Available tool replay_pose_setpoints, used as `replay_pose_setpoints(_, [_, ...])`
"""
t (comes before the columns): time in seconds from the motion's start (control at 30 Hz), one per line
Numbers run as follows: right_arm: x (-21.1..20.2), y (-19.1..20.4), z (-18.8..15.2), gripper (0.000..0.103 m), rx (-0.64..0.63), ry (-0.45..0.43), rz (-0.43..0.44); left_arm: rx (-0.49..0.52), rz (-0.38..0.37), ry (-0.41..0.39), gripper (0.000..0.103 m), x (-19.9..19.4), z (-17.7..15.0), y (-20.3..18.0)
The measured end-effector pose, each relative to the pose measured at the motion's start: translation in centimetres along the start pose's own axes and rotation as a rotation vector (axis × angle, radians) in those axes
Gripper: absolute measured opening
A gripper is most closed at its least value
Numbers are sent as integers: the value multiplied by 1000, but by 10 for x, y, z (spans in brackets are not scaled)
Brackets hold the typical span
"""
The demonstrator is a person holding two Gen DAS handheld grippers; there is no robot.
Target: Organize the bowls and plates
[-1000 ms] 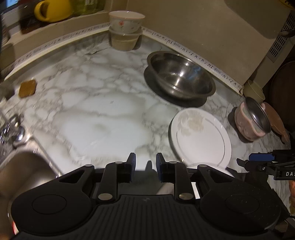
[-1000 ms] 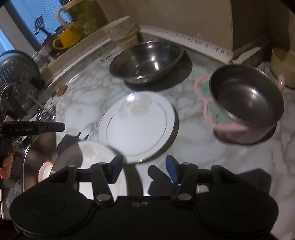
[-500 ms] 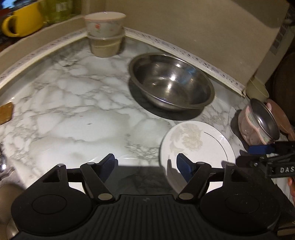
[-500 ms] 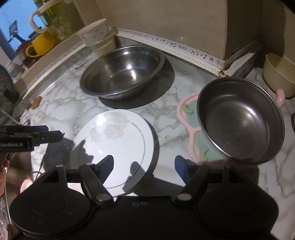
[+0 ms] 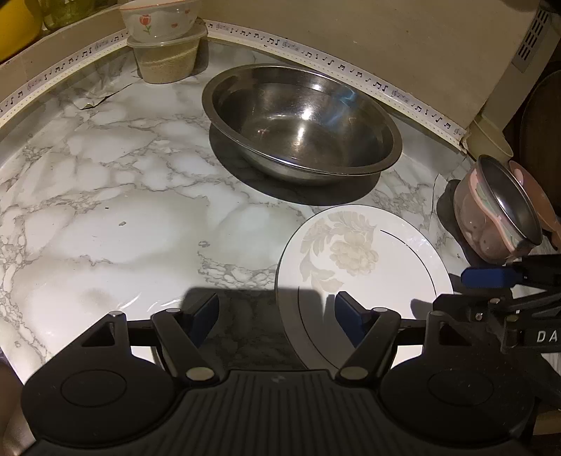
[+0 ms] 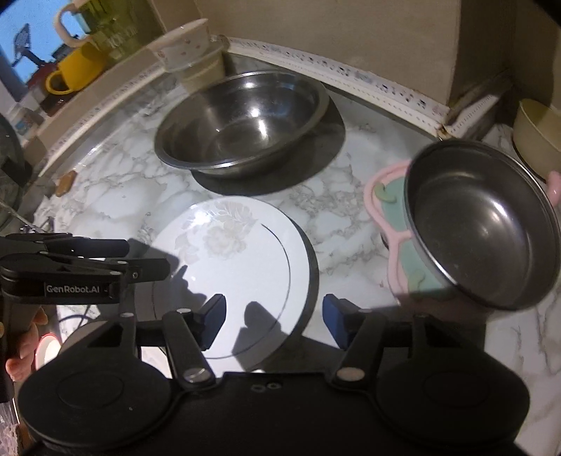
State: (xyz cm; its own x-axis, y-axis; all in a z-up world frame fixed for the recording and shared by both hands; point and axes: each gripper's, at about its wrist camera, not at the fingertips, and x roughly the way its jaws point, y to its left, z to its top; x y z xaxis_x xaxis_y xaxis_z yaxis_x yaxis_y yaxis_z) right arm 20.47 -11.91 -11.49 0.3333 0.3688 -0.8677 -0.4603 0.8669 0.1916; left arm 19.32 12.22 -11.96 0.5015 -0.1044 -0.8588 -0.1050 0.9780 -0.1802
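Both hand-held grippers hover low over the grey-veined white marble countertop (image 5: 105, 196), each with its blue-padded jaws spread wide and nothing between them. A second ago the left gripper (image 5: 275, 317) had its jaws nearly pressed together and the right gripper (image 6: 271, 319) was only partly open, with a second plate lying by the sink side; that second plate is no longer visible in either view (where it went I cannot tell). Both units have since moved in toward the back of the counter, as the bowls now loom larger.

The round white china plate with a pale floral print and thin dark rim line (image 5: 364, 266) lies flat on the counter, just ahead of both grippers. Behind it sits the large, empty stainless steel mixing bowl (image 5: 301, 119). To the right stands the small steel bowl in a pink and green plastic holder (image 6: 484, 228), also empty, with a cream-coloured bowl (image 6: 536, 140) beyond it. At the rear corner a white ceramic bowl with a red flower motif (image 5: 157, 19) rests on a lidded clear plastic container (image 5: 164, 59).

Assessment: with both sets of jaws freed and opened, a new pickup appears imminent, most probably the plate. Sorting remains largely undone; plate and bowls are separate and unstacked.
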Motion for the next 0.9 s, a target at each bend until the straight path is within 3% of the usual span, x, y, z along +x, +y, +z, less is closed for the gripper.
replay_pose_setpoints(0.2, [1,-4,-6,51,54,-5,-43,2,2,1,61,5,1,-1])
replay_pose_setpoints(0.37, [5,-11,-11,48,105,14,-29,5,2,-3,55,6,2,-1])
replay_pose_setpoints(0.63, [8,-10,-11,37,129,22,-9,-10,-1,-4,36,8,6,-1])
replay_pose_setpoints(0.8, [10,-12,-11,22,147,23,6,-1,-8,-6,29,8,5,-4])
replay_pose_setpoints(0.9, [10,-10,-11,18,150,14,-1,-6,-20,-12,21,8,4,-5])
